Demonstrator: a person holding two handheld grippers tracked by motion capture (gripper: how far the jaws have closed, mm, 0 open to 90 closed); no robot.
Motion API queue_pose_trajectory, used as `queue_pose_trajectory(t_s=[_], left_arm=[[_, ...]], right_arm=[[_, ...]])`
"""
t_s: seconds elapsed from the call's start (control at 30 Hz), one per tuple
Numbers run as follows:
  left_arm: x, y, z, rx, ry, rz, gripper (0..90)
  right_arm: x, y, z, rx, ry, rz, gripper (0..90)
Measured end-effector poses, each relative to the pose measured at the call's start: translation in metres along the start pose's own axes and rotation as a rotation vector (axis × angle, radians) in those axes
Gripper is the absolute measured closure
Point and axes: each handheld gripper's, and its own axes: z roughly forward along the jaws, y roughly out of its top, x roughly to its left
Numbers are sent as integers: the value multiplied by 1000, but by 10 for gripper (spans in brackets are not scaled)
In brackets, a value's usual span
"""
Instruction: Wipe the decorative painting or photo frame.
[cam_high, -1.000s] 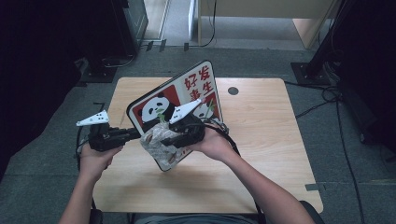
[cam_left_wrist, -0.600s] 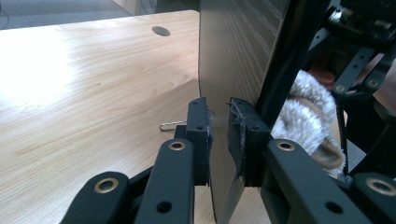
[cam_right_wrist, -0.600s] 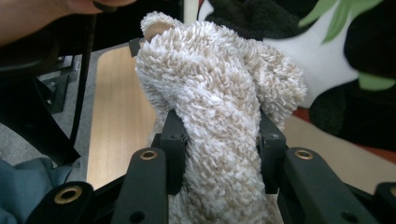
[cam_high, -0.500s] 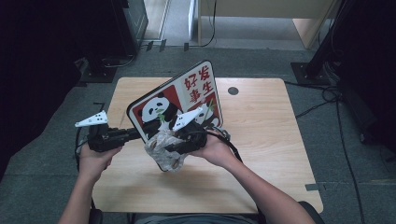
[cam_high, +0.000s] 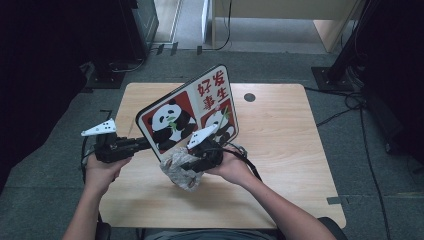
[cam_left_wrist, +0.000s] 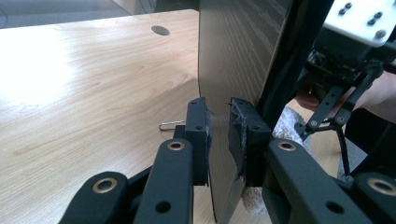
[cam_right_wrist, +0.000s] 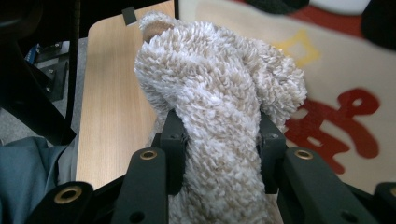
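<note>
A panda board (cam_high: 187, 112) with red panels and Chinese characters stands tilted above the wooden table (cam_high: 280, 135). My left gripper (cam_high: 145, 144) is shut on the board's lower left edge; in the left gripper view its pads (cam_left_wrist: 198, 126) clamp the thin board (cam_left_wrist: 238, 60) edge-on. My right gripper (cam_high: 187, 165) is shut on a beige fluffy cloth (cam_high: 179, 172) bunched at the board's lower edge. In the right gripper view the cloth (cam_right_wrist: 219, 98) bulges between the jaws, right against the board's printed face (cam_right_wrist: 345, 112).
A round cable hole (cam_high: 249, 97) is in the table's far side. A small metal clip (cam_left_wrist: 170, 125) lies on the wood near the left gripper. Dark furniture and cables surround the table on the floor.
My right gripper has sunk with the cloth, from the board's face down to its lower edge near the table. The left gripper and board have stayed put.
</note>
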Motion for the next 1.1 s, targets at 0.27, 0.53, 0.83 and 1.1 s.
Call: queue_pose_trajectory(t_s=[0.27, 0.53, 0.83, 1.1], left_arm=[[0, -1, 0, 0, -4, -1, 782], [1, -1, 1, -1, -5, 2, 778], [3, 0, 1, 0, -15, -2, 777], [5, 1, 1, 6, -22, 1, 771]], right_arm=[[0, -13, 9, 21, 4, 0, 648], [-1, -23, 17, 42, 8, 5, 648], [-2, -36, 23, 51, 5, -8, 648], [-6, -45, 28, 81, 18, 25, 648]])
